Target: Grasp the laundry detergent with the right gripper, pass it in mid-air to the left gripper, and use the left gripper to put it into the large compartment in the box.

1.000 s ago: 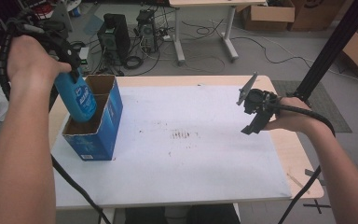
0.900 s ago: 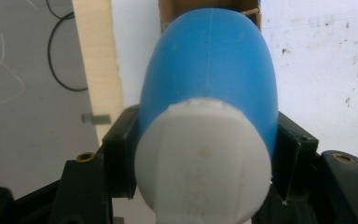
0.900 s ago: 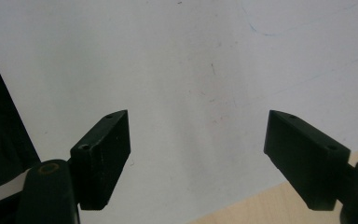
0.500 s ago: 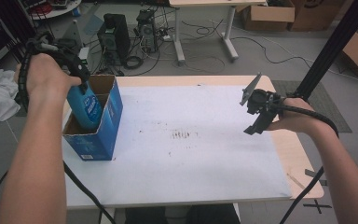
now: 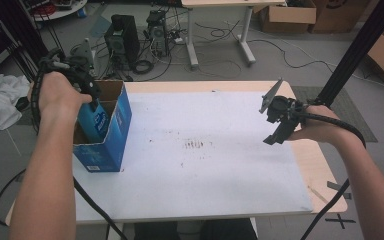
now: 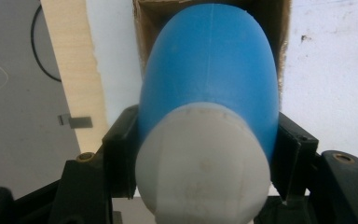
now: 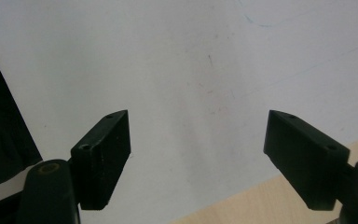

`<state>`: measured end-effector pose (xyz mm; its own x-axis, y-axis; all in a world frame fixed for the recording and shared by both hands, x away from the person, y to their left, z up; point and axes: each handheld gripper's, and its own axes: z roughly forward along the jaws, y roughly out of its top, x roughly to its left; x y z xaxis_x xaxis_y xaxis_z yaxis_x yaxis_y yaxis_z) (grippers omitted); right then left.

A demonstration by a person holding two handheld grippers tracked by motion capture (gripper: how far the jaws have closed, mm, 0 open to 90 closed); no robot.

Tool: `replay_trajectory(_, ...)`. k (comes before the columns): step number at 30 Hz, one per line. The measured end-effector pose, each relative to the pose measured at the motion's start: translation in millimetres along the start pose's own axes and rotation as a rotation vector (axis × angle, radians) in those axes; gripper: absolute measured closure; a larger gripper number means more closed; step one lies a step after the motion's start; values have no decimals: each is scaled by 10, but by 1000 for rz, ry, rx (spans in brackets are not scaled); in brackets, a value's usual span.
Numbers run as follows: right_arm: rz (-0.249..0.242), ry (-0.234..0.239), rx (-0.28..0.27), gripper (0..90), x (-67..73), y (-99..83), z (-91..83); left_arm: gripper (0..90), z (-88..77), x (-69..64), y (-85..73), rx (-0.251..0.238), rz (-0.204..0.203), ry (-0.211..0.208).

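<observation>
A blue bottle (image 5: 94, 124) with a white cap (image 6: 203, 163) stands partly down inside an open blue cardboard box (image 5: 111, 145) at the table's left edge. My left gripper (image 5: 85, 89) is shut on the bottle near its cap end, one jaw pressed on each side of it. In the left gripper view the bottle (image 6: 209, 70) points into the box's brown opening (image 6: 144, 14). My right gripper (image 5: 275, 131) hovers over the table's right side, open with nothing between its jaws. The right gripper view looks down past the right gripper (image 7: 198, 149) at bare white tabletop.
The white sheet (image 5: 205, 155) covers most of the wooden table (image 5: 325, 175), with small dark stains near its middle. A black post (image 5: 360, 45) rises at the right. Computer cases, cables and cardboard boxes sit on the floor beyond the table.
My left hand has lowered the bottle deeper into the box. The right hand has stayed where it was.
</observation>
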<state>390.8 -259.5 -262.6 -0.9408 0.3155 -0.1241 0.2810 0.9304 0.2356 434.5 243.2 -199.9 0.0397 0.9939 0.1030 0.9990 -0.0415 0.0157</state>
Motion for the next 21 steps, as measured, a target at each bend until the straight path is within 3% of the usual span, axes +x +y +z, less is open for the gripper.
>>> replay_trajectory(15,0,0,-1,228,8,18,-6,388,432,-51,44,42,2,-11)
replay_trajectory(21,5,-3,1,229,0,2,-5,388,532,-36,39,46,-2,-19)
